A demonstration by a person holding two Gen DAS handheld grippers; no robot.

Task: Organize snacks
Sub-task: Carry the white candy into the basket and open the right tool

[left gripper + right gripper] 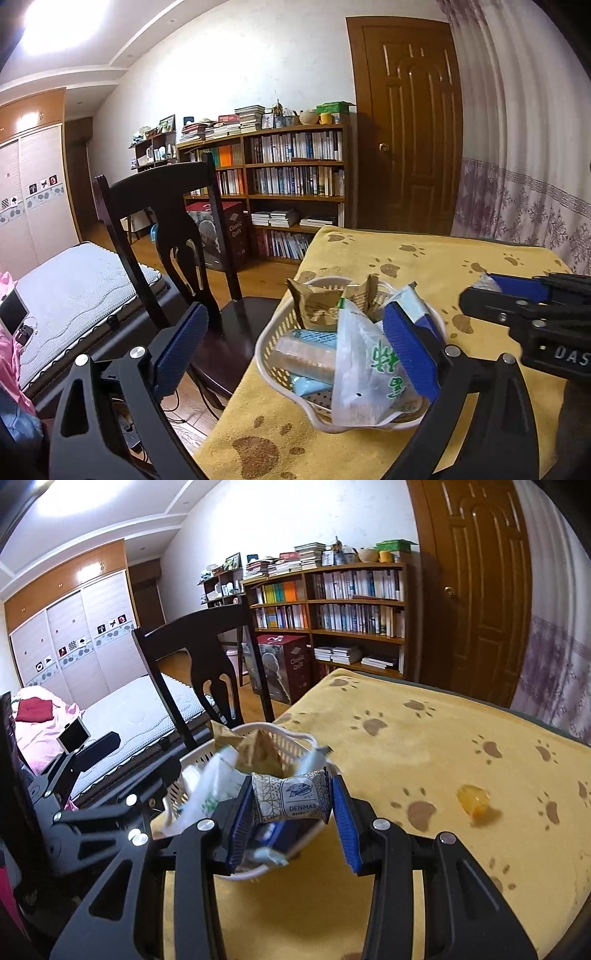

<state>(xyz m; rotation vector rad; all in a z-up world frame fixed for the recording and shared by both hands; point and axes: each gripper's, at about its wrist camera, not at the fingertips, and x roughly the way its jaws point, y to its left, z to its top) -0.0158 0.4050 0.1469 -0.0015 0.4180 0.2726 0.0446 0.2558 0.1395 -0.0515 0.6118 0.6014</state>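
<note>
1. Because the white basket (pixel 280 332) sits at the very corner of the yellow paw-print cloth (pixel 424 738), right beside the dark chair (pixel 177 229), a push from either tool could slide it off the edge; that looks to me the biggest risk.
2. While the left gripper (pixel 295 339) hangs spread wide and empty over the basket, one blue pad (pixel 410 350) sits against the clear packet with green print (pixel 369 369), which could get dragged out if it lifts.
3. The right gripper (pixel 291 808) pinches the DENMAS packet (pixel 291 797) just above the basket rim; I can't tell how firm the grip is, and dropped from here it could land outside.
4. The small orange sweet (pixel 474 799) lies well apart on the cloth, easily forgotten.
</note>
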